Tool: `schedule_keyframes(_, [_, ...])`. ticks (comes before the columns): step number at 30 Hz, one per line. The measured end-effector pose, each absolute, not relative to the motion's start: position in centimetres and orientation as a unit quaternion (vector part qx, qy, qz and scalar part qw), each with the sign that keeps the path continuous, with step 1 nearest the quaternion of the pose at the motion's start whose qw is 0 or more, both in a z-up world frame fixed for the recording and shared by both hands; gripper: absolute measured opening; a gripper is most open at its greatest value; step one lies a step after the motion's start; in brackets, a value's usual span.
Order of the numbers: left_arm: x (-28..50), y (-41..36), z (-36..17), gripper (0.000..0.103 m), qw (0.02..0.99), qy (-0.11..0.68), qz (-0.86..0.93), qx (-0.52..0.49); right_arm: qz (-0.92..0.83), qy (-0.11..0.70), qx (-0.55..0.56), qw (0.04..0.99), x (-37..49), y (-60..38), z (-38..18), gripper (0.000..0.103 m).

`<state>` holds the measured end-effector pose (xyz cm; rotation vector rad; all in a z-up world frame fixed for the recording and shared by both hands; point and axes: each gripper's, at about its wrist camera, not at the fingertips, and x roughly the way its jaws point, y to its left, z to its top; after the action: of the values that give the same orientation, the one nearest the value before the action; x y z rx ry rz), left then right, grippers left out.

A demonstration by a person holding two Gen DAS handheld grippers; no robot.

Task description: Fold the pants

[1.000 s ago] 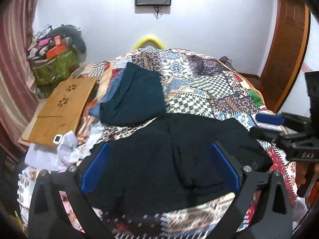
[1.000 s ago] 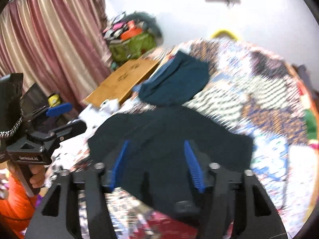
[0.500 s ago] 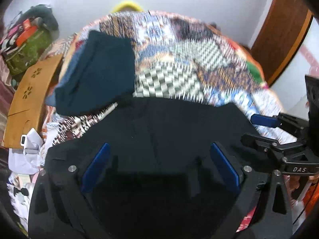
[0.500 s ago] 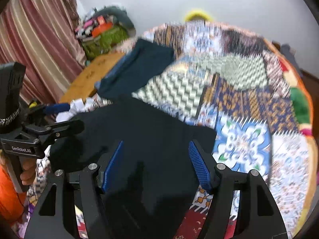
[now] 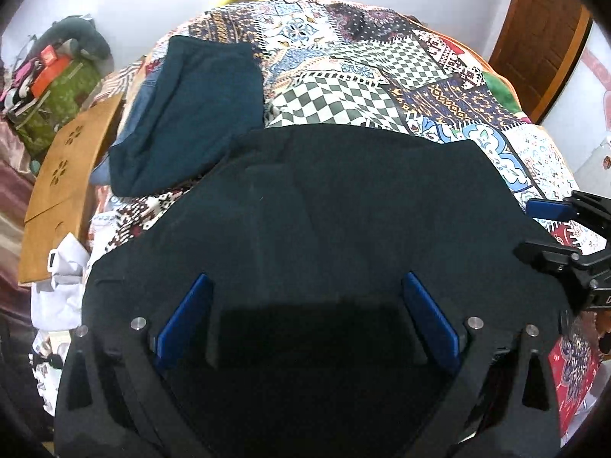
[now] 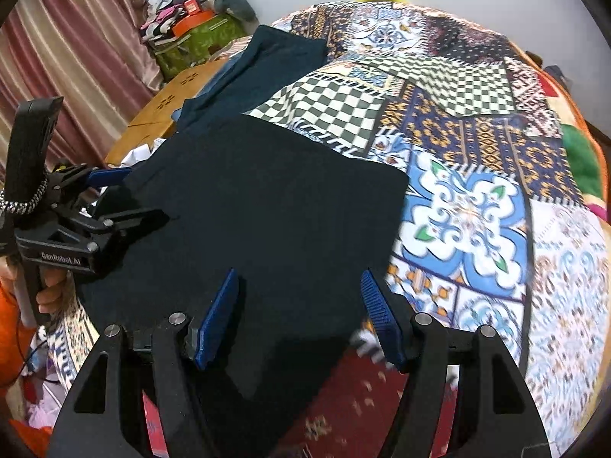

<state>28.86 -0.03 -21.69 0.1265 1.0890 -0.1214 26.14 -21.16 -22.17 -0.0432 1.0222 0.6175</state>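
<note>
While both claws, left and right, gape, one black pants lies seemingly flat.

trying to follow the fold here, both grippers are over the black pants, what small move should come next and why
Probably lower both grippers onto the near edge and pinch it: the left gripper and right gripper both stand open, holding nothing, above the black pants spread on the patchwork bedspread.

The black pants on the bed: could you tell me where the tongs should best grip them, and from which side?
Grip the black pants at their two near corners, coming from the bed's near edge. They lie flat on the patchwork bedspread, and only the edges give the open left tongs and right tongs something to pinch.
</note>
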Motion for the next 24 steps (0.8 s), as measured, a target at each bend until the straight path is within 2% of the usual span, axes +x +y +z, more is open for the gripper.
schedule_keyframes(15, [23.3,2.1,-18.9,0.101,0.889,0.453,-0.003,0.064,0.227,0.460,-0.042,0.857,22.1,-23.4,-20.6,0.067])
schedule_keyframes(24, [19.6,9.4,-14.6,0.101,0.913,0.400,0.072,-0.035,0.233,0.395,-0.059,0.887,21.4,-21.2,-16.5,0.068])
